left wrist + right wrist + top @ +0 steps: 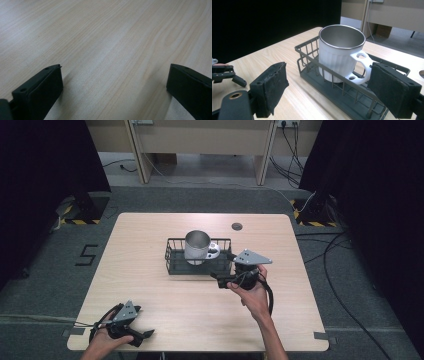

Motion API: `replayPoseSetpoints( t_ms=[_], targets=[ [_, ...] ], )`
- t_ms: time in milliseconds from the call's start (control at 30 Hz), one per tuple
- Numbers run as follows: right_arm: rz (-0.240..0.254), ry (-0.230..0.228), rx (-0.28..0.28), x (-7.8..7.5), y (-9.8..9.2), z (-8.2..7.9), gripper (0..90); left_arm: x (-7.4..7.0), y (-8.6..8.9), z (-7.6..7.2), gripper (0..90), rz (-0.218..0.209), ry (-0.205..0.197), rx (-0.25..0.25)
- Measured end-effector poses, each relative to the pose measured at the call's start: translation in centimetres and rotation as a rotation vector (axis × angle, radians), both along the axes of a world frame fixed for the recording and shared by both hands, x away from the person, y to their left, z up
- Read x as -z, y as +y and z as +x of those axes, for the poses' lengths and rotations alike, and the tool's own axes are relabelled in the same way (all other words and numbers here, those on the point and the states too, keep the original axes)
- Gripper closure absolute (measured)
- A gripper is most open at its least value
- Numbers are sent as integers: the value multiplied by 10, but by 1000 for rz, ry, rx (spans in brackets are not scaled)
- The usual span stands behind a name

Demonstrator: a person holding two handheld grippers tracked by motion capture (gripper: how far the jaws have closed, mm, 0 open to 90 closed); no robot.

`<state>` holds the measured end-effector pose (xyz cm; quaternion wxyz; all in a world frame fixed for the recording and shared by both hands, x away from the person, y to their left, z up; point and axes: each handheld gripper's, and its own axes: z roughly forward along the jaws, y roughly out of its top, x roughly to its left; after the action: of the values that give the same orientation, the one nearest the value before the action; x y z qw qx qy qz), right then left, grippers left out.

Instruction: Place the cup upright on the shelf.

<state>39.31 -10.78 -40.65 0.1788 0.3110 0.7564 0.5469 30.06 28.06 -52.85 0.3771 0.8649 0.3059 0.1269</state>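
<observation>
Right tool (328, 86) gapes near mug (339, 53).

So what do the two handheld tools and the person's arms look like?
Each black two-jaw tool, left and right, carries a grey three-cornered plate and trails a black cable. The right tool's jaws bear worn dark foam-like pads. Both forearms are bare, no sleeves in view.

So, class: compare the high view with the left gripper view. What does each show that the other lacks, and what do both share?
High view alone: the mug standing in the wire basket, the right claw just beside the basket, the floor around. Left gripper view alone: a close look along the left claw, its jaws wide apart with nothing between. Shared: the light wooden table.
</observation>
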Motion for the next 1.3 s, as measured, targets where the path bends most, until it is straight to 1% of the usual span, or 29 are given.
replayPoseSetpoints(
  t_ms=[167, 400, 533, 667, 767, 867, 967, 1300],
  targets=[
    [-5, -3, 3, 3, -2, -7, 152, 0, 0, 0, 0, 0, 0, 0],
    [13, 3, -5, 8, -3, -15, 151, 0, 0, 0, 0, 0, 0, 0],
    [13, 4, -6, 10, -3, -19, 151, 0, 0, 0, 0, 0, 0, 0],
    [28, 12, -9, 15, -4, -26, 151, 0, 0, 0, 0, 1, 0, 0],
    [17, 10, -2, 19, -5, -29, 151, 0, 0, 0, 0, 0, 0, 0],
    [26, 16, -2, 24, -7, -33, 151, 0, 0, 0, 0, 1, 0, 0],
    [16, 20, 5, 28, -8, -34, 151, 0, 0, 0, 0, 1, 0, 0],
    [12, 37, 8, 36, -10, -38, 151, 0, 0, 0, 0, 1, 0, 0]
  ],
)
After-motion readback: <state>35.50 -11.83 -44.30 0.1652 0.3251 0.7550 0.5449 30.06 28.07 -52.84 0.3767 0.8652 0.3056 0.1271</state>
